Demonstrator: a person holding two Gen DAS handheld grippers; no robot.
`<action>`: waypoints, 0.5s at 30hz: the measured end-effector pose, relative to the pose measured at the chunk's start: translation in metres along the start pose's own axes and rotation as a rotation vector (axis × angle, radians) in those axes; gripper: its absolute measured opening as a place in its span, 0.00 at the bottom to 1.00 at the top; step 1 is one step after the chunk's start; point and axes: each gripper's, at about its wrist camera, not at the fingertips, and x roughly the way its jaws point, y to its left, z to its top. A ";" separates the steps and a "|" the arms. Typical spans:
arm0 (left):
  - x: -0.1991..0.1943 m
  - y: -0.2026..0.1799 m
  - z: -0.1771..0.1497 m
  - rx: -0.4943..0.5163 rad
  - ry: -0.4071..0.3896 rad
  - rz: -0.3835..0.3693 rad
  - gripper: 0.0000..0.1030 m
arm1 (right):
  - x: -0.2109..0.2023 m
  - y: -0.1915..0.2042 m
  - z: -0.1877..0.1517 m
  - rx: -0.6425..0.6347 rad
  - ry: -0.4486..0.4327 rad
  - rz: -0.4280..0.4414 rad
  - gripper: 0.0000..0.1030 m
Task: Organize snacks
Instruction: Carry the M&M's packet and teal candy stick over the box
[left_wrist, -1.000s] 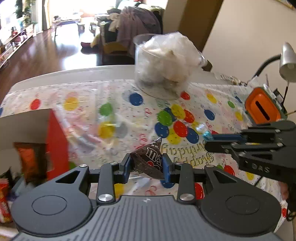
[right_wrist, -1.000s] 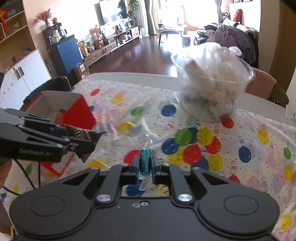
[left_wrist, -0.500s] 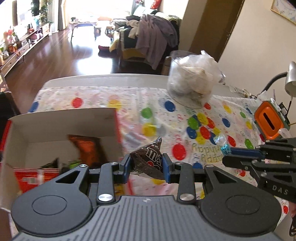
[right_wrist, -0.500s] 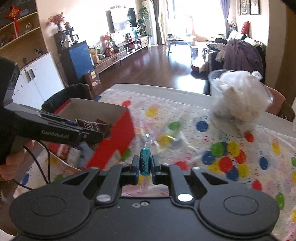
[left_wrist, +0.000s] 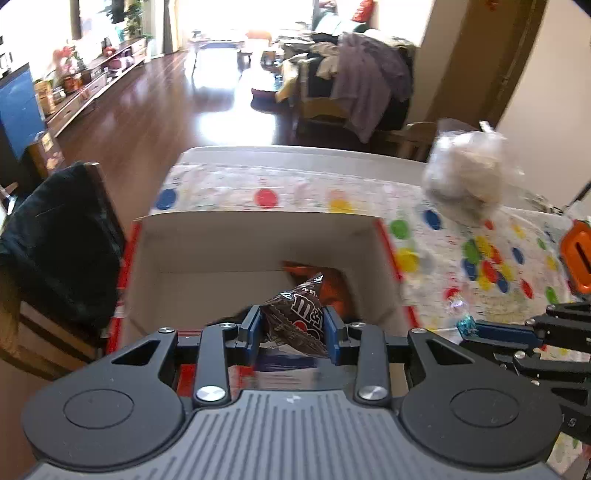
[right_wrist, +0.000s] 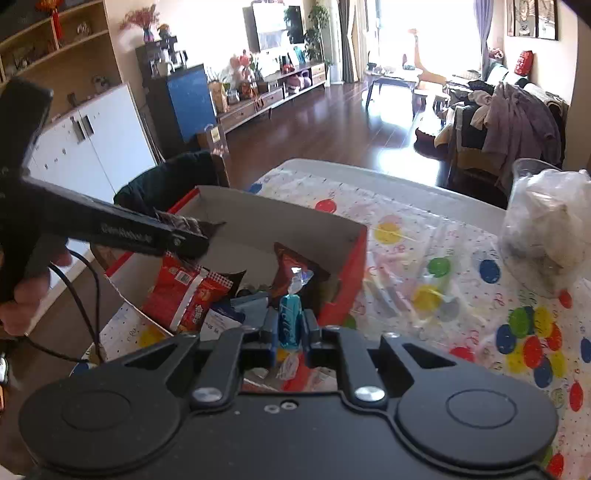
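Observation:
My left gripper (left_wrist: 293, 328) is shut on a brown M&M's packet (left_wrist: 297, 317) and holds it above the open red-and-white cardboard box (left_wrist: 258, 236). It also shows in the right wrist view (right_wrist: 199, 230), over the box (right_wrist: 347, 254). My right gripper (right_wrist: 290, 326) is shut on a small teal wrapped candy (right_wrist: 289, 317) near the box's right wall. That candy shows in the left wrist view (left_wrist: 466, 325) at the right gripper's tip. Several snack packs lie in the box, among them a red pack (right_wrist: 184, 295) and an orange pack (left_wrist: 332, 291).
A clear container of white wrapped items (right_wrist: 550, 221) stands at the back right on the balloon-print tablecloth (right_wrist: 461, 280). An orange device (left_wrist: 578, 254) is at the far right. A chair with a dark garment (left_wrist: 55, 240) stands left of the table.
Both grippers have moved left with their loads. The left one now hangs over the box's inside; the right one has come up to the box's right wall.

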 end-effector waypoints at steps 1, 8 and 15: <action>0.002 0.007 0.001 0.001 0.004 0.008 0.33 | 0.007 0.004 0.002 -0.004 0.009 -0.006 0.11; 0.030 0.043 0.013 -0.014 0.039 0.042 0.33 | 0.055 0.020 0.013 0.013 0.066 -0.018 0.11; 0.058 0.057 0.024 0.003 0.082 0.071 0.33 | 0.100 0.033 0.029 0.016 0.115 -0.013 0.10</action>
